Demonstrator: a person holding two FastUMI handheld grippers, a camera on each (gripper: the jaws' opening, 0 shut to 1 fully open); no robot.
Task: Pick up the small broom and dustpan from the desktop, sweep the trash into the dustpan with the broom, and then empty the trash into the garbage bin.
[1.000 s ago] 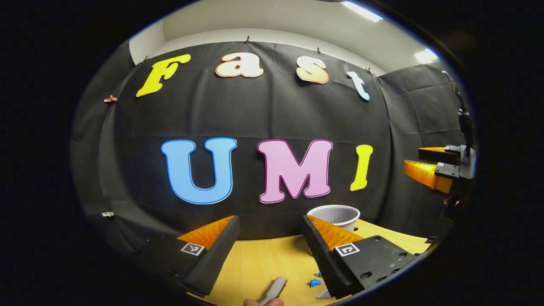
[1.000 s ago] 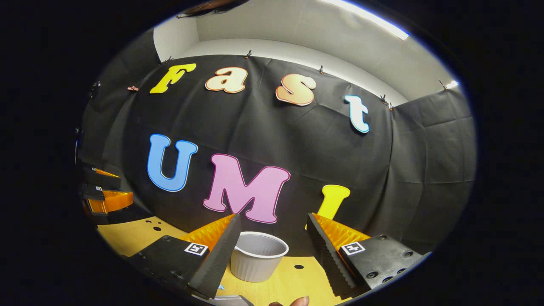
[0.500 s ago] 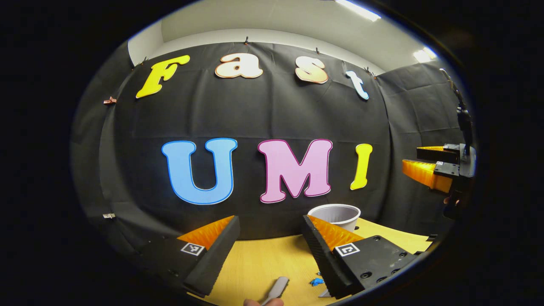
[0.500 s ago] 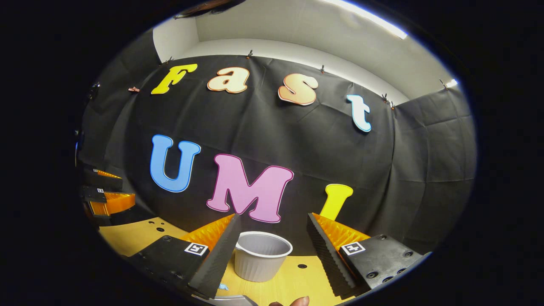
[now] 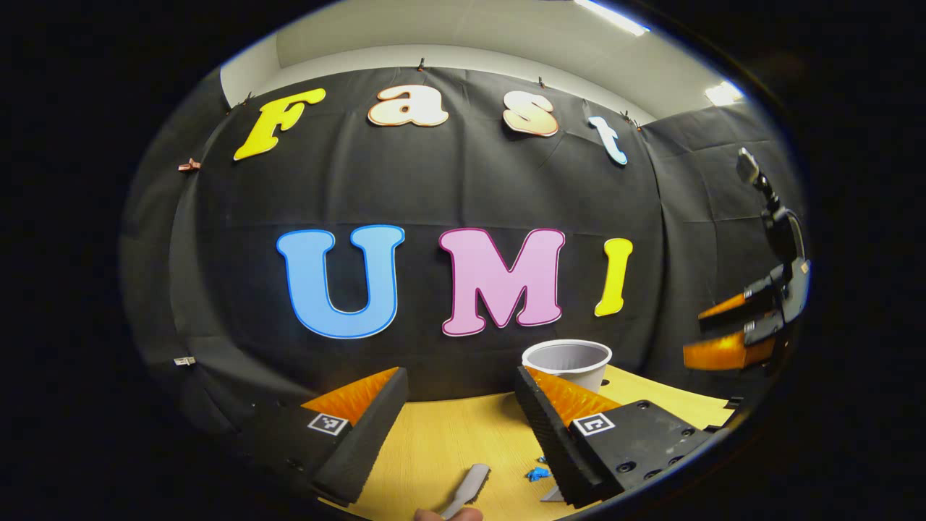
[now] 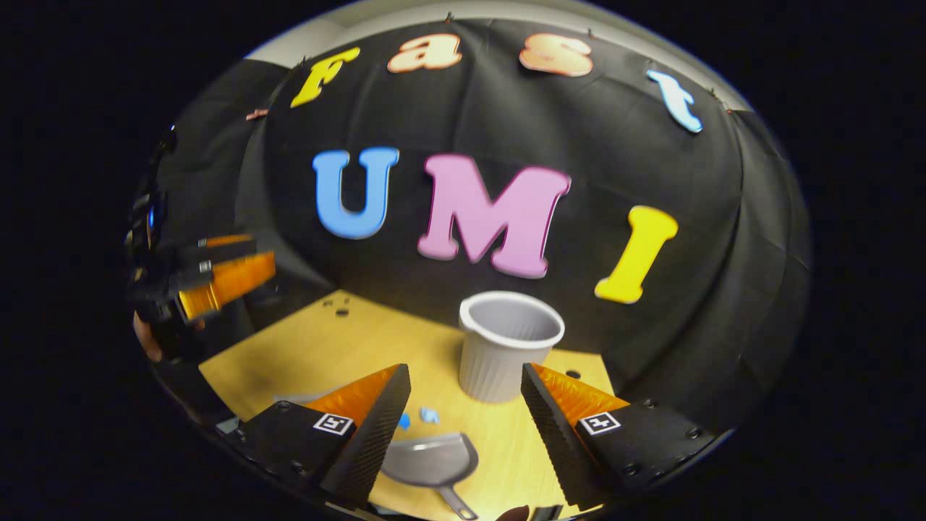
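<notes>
— Both our claws gape wide, empty. The dustpan (image 6: 432,459) lies flat on the tabletop (image 6: 347,347), below the right claw (image 6: 463,405).
— Let's lower squarely onto its handle, then close.

Staged recording booth inside an office-like room, not a lived-in home. Enclosed by black cloth (image 5: 463,188) clipped along its top edge with small clamps (image 5: 188,166), covering the back and the side at 3 o'clock. Above the cloth, plain pale wall (image 5: 463,29) and ceiling strip lights (image 5: 611,18) at 1 o'clock. Fitted with a light wood-grain table (image 6: 347,347) with small drilled holes (image 6: 341,312) near its far edge at 10 o'clock. Furnished sparsely: one grey ribbed bin (image 6: 506,347), a grey dustpan (image 6: 434,459), blue scraps (image 6: 429,415) laid out as props.
</notes>
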